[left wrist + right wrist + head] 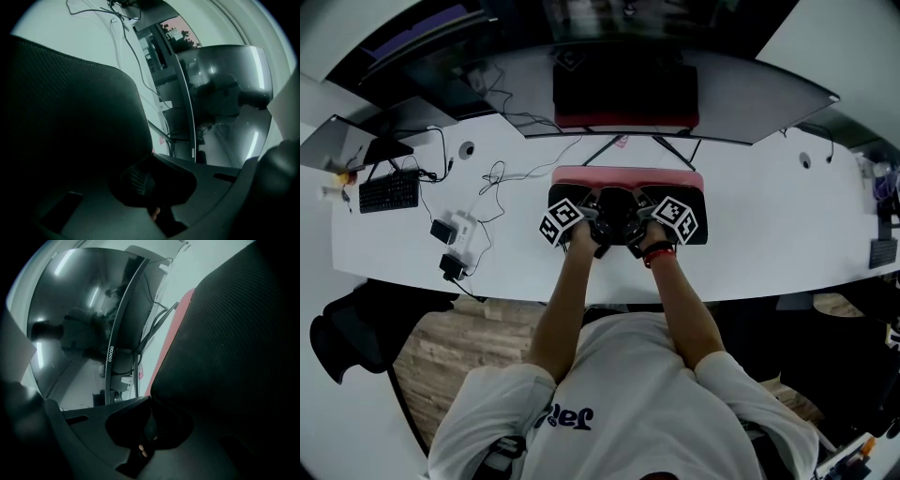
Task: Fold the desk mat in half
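Fingers [136,180] of the left gripper [598,208] and right gripper [636,208] were pinching the lifted edge of the desk mat [694,232], mid-fold above the worktop [759,220]. Next, I'd guess: carry it across, match edges, let go.

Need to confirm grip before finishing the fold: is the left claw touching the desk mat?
Touching. The left gripper view shows the left claw shut on the desk mat, whose black textured edge runs in between its jaws.

White desk [750,253], black-and-pink desk mat [628,175], keyboard [389,191], cables [495,176], curved monitor [750,103]
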Available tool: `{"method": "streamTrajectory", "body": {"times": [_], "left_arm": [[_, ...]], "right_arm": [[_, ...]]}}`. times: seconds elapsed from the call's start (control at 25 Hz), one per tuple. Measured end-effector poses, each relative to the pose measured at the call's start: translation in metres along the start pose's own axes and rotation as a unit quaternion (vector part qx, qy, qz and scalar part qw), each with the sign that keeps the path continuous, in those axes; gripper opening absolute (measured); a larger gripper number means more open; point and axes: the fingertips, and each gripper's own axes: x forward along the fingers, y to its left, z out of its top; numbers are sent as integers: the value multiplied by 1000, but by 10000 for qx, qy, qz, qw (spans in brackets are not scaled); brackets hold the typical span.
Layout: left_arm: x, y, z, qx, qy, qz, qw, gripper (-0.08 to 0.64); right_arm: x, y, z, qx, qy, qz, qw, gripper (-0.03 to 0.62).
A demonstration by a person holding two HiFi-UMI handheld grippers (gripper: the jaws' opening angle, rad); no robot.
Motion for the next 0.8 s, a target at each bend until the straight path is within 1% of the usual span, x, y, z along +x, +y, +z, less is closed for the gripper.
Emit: {"method": "streamTrajectory", "body": {"times": [0.12, 0.28, 0.4, 0.6, 0.8], "left_arm": [[7, -2, 4, -22, -8, -2, 10000, 29], [14, -1, 9, -142, -2, 0, 9999, 29], [20, -4, 11, -205, 15, -70, 9998, 29], [33, -11, 20, -306, -10, -220, 9993, 29], [45, -15, 20, -256, 81, -230, 9994, 29]], "right_arm": [[6, 1, 6, -12, 12, 4, 10000, 31], [15, 3, 9, -26, 40, -14, 10000, 31], [17, 5, 14, -2, 50, 20, 10000, 31], [28, 14, 24, -138, 57, 33, 9999, 31], [31, 9, 32, 61, -1, 8, 10000, 31]]}}
